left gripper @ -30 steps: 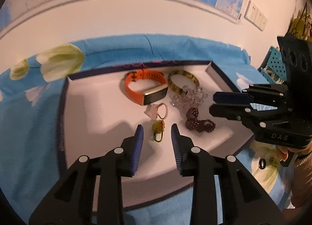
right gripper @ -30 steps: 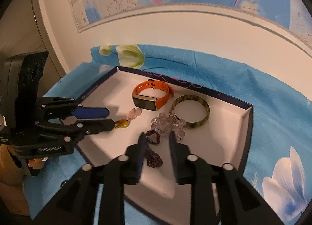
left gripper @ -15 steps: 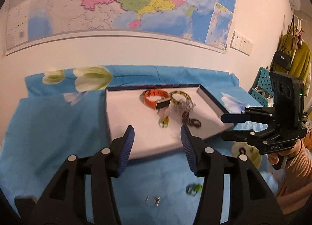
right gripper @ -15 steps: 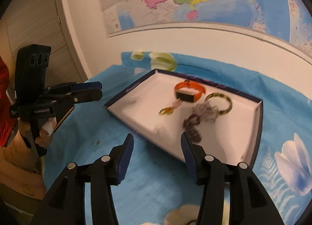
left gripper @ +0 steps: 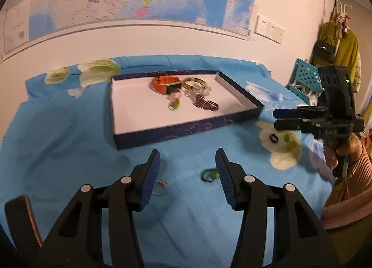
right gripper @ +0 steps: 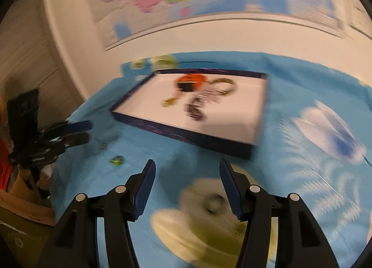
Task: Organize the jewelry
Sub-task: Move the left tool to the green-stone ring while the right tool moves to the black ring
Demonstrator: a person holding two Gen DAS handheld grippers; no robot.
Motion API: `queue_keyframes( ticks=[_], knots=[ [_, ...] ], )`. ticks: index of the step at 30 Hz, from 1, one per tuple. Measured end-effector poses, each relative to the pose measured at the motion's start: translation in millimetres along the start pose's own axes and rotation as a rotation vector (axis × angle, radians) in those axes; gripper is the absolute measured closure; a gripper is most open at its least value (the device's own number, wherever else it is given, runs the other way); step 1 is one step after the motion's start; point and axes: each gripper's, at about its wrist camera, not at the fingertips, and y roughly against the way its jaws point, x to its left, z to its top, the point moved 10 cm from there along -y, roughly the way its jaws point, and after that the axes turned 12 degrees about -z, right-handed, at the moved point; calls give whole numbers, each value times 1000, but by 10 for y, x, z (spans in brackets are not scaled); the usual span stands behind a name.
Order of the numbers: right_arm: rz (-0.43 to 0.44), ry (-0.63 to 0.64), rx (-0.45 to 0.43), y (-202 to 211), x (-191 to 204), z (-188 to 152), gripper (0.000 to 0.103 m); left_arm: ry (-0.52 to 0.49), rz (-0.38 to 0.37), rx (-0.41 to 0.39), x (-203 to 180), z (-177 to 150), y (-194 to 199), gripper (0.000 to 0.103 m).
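Observation:
A shallow white tray with a dark blue rim [left gripper: 186,126] [right gripper: 186,132] sits on the blue flowered cloth. It holds an orange band [left gripper: 162,84], a yellow-brown bangle [left gripper: 195,81], clear beads [left gripper: 197,89], a dark beaded bracelet [left gripper: 207,105] and a small yellow-green piece [left gripper: 174,105]. My left gripper [left gripper: 187,165] is open and empty above the cloth in front of the tray. A green ring [left gripper: 209,174] and a thin silver ring [left gripper: 159,187] lie between its fingers. My right gripper [right gripper: 187,182] is open and empty over a dark ring [right gripper: 212,201] [left gripper: 274,138].
A wall map hangs behind the table. A teal crate [left gripper: 307,77] and hanging clothes [left gripper: 341,52] stand at the right. The right view is blurred by motion; a wooden door [right gripper: 25,63] is at its left.
Both grippers pulled back from the tray toward the table's front and opened wider. The yellow-green piece stays in the tray. Loose rings on the cloth came into view.

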Motion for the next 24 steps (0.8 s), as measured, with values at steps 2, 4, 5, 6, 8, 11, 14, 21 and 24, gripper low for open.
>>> queue_keyframes(
  ticks=[2,4,5,6,8,11,14,21,24],
  knots=[
    [-43,-46,8,52,-216,-92,48,-9,-4,6,-49,-40,-11,53],
    [-58,-78,15,87,-347,-166,48,-16,-14,14,-101,-71,-31,53],
    [-71,-95,12,117,-420,-199,48,-20,-14,19,-124,-87,-41,53],
    [-77,-107,10,120,-466,-219,48,-23,-18,24,-149,-105,-52,53],
    [-91,-153,-8,192,-602,-241,48,-28,-23,32,-190,-126,-66,53],
    [-97,-247,-49,340,-840,-225,48,-32,-29,41,-239,-167,-87,53],
    [-117,-294,-64,440,-994,-229,48,-35,-35,51,-271,-192,-109,53],
    [-93,-146,2,243,-548,-359,49,-52,-38,84,-350,-225,-230,53],
    [-54,-86,7,155,-286,-322,50,-56,-36,104,-381,-254,-295,53]
  ],
)
